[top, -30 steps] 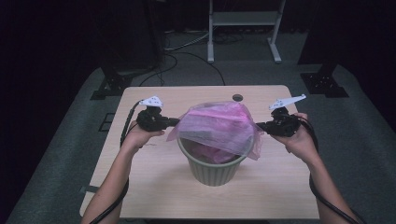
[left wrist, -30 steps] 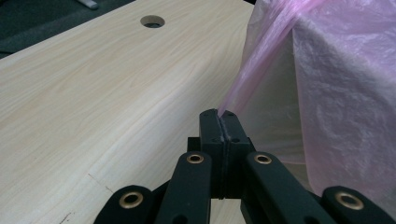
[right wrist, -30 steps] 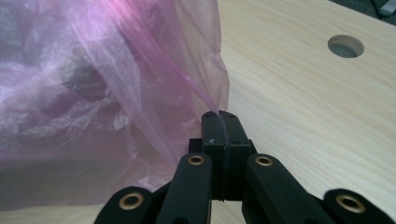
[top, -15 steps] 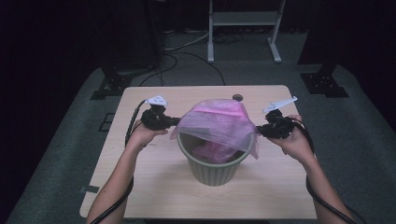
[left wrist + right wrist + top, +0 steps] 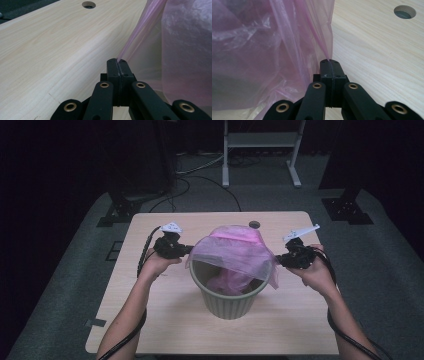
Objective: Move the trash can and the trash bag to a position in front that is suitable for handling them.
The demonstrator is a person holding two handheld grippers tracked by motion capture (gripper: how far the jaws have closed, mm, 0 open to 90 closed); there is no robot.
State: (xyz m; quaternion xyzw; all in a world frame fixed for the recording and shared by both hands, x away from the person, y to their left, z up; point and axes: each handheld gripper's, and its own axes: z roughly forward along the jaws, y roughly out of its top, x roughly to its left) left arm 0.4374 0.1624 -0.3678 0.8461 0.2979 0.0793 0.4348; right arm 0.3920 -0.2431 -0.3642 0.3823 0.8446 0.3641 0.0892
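Bag (image 5: 235, 252) is pink see-thru plastic, stretched out over a ribbed green bin (image 5: 227, 297) that sits abt mid-bench (image 5: 165, 320), a bit toward the person's side. Part of it droops down inside the bin, rest is spread wide above the rim.

Left gripper (image 5: 187, 250) has its fingers (image 5: 112, 68) pinched fully together on the bag's left edge, film comes right out of the seam btw the pads in the left gripper view (image 5: 117, 65). Right gripper (image 5: 277, 261) same deal on the opposite edge, fingers (image 5: 337, 68) clamped tight w/ a thin fold of plastic caught at the tips (image 5: 329, 64). Both held roughly level, one each side of the bin, just above rim height.

Round cable hole (image 5: 254, 224) in the bench sits behind the bin near the far edge. Cables trail back along both forearms.
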